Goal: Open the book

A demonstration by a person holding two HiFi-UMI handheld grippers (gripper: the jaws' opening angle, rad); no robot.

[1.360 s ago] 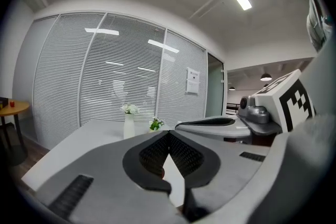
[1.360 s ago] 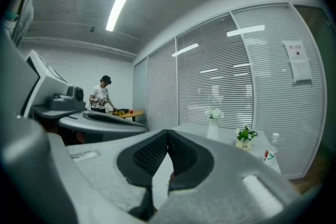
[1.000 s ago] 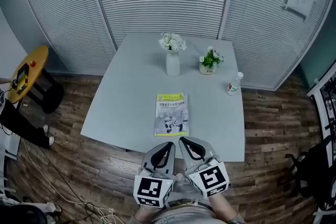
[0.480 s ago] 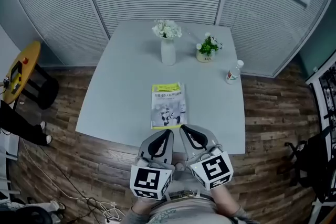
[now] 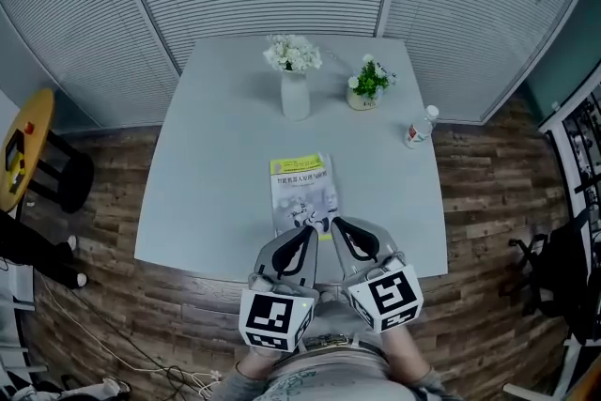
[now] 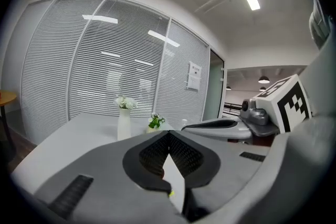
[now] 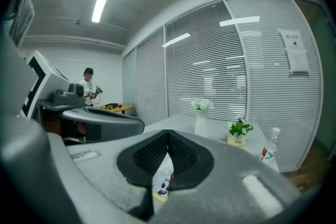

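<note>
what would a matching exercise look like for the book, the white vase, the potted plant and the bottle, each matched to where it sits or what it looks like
Things:
1. book
2. white vase
3. potted plant
4. bottle

Descriptions:
A. stands by the right edge of the table
B. lies closed toward the near edge
C. holds white flowers, far side, about the middle
D. green leaves in a small pot, between two other standing things

Pairs: 1-B, 2-C, 3-D, 4-A

Grey left gripper [image 5: 308, 238], grey right gripper [image 5: 338, 226], black pads [image 6: 155, 155], black-and-white marker cubes [image 5: 274, 319]
</note>
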